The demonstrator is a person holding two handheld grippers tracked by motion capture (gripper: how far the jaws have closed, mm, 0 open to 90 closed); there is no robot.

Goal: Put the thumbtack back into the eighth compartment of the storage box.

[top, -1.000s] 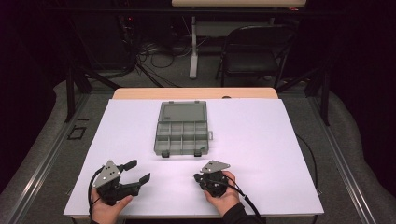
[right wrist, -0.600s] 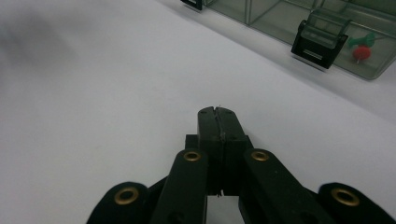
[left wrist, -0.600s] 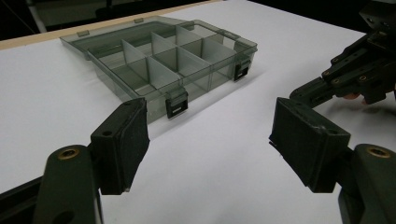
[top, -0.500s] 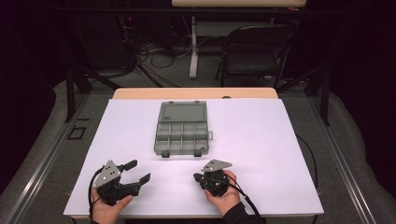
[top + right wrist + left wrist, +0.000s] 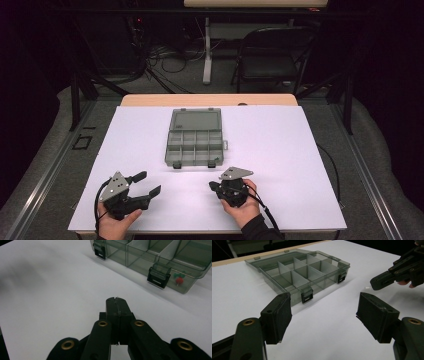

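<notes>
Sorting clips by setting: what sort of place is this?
Probably a lab or recording room: a white-covered table with a compartment box, loose cables on the floor, a folding chair behind, dark surroundings.

A white sheet [image 5: 300,150] covers the table [image 5: 210,99], whose wooden edge shows at the far side. Behind it on the dark floor stand a black folding chair [image 5: 272,60] and a white post [image 5: 206,50], with tangled cables [image 5: 165,55] beside them.
</notes>
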